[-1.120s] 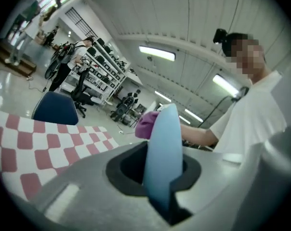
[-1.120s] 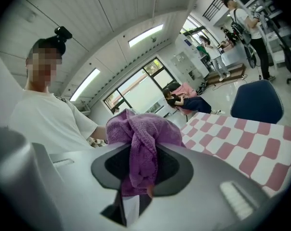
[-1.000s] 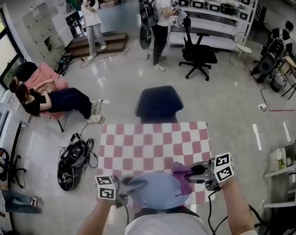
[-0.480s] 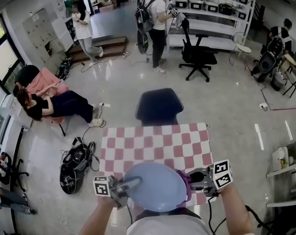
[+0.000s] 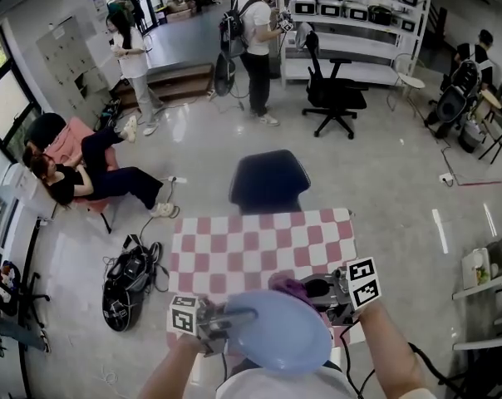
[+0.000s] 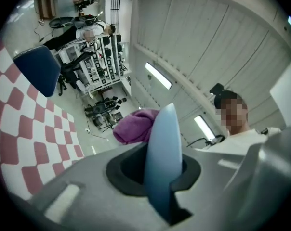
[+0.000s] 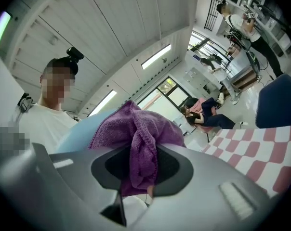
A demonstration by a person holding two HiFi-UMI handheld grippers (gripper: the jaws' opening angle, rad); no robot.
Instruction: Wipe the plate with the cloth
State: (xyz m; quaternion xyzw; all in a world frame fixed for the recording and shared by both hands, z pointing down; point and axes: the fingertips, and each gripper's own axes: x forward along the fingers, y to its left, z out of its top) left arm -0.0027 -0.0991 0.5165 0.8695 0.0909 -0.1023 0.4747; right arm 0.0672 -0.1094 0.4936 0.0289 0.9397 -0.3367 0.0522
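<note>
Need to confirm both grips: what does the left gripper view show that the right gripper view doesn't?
Only the left gripper view: the left gripper with its jaws shut on the edge-on rim of the blue plate. Only the right gripper view: the right gripper with its jaws shut on the purple cloth, bunched between them. Both: plate, cloth, the checkered table and the dark blue chair.

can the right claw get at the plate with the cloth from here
Probably yes. The left claw holds the plate up by its rim, and the right claw, shut on the cloth, is right beside the plate's far edge with nothing between them.
</note>
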